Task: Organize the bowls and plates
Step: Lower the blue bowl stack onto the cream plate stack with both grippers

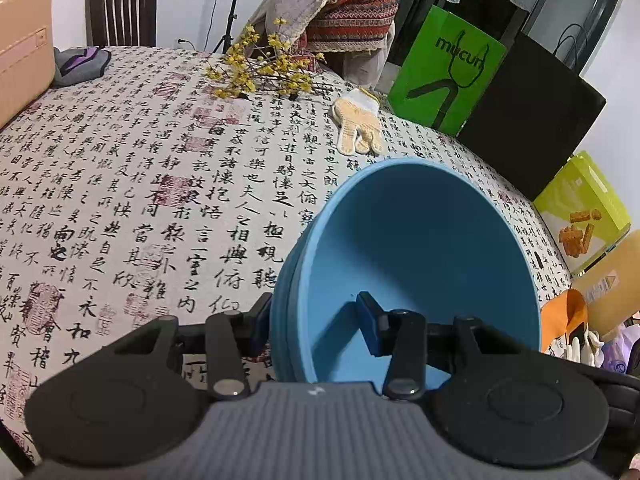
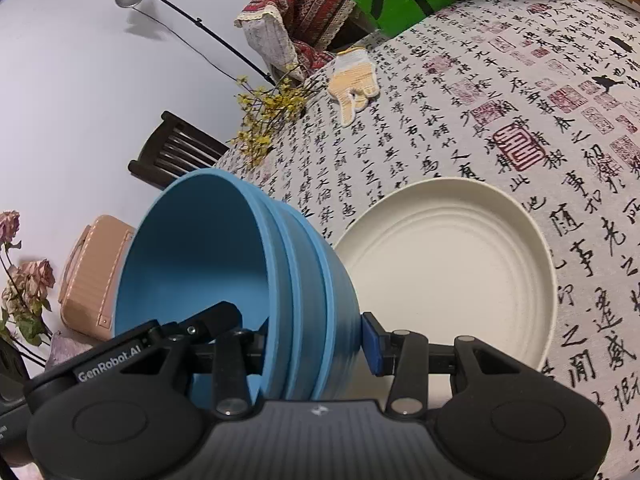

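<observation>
Both grippers clamped one stack of blue bowls [image 2: 240, 280] by opposite walls, lifted and tilted: the left gripper [image 1: 316, 328] at lower centre, the right gripper [image 2: 316, 340] likewise. A cream plate [image 2: 448, 272] lay at centre right on the tablecloth [image 2: 520, 100]. Carrying seemed underway; setting the stack down level probably came next.
</observation>
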Action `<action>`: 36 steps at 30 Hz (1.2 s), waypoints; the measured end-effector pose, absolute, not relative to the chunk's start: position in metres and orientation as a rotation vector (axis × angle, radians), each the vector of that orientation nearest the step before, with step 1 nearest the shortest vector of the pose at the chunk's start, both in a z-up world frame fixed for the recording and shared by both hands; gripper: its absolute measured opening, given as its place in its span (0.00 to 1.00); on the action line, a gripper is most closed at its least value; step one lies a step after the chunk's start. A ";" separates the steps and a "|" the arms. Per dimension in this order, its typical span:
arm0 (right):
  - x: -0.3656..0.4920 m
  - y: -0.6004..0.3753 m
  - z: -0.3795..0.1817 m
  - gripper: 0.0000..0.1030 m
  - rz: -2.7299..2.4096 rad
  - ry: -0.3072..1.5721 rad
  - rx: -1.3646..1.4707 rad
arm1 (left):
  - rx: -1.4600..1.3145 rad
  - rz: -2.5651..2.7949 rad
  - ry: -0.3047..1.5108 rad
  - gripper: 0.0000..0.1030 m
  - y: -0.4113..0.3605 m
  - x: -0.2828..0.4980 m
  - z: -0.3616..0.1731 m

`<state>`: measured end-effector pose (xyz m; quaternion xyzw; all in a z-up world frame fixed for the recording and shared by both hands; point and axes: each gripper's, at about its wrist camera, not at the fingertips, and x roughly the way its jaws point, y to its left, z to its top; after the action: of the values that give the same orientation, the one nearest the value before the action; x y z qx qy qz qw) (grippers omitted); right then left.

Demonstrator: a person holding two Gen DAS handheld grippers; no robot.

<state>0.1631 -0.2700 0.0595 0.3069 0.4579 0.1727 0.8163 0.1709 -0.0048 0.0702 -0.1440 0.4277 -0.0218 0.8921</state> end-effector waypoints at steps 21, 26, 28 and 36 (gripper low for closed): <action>0.171 -0.310 0.040 0.40 0.313 0.995 0.685 | -0.292 -0.089 0.951 0.43 -0.042 0.191 0.051; 0.174 -0.316 0.037 0.40 0.296 1.000 0.685 | -0.292 -0.102 0.967 0.44 -0.049 0.197 0.046; 0.175 -0.318 0.037 0.40 0.290 1.003 0.679 | -0.291 -0.104 0.974 0.44 -0.051 0.198 0.044; 0.180 -0.323 0.033 0.40 0.283 1.008 0.678 | -0.284 -0.107 0.987 0.44 -0.055 0.203 0.039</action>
<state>0.1800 -0.3229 0.0325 0.3176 0.4720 0.1323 0.8117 0.2028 -0.0549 0.0393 -0.1358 0.4718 -0.0513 0.8697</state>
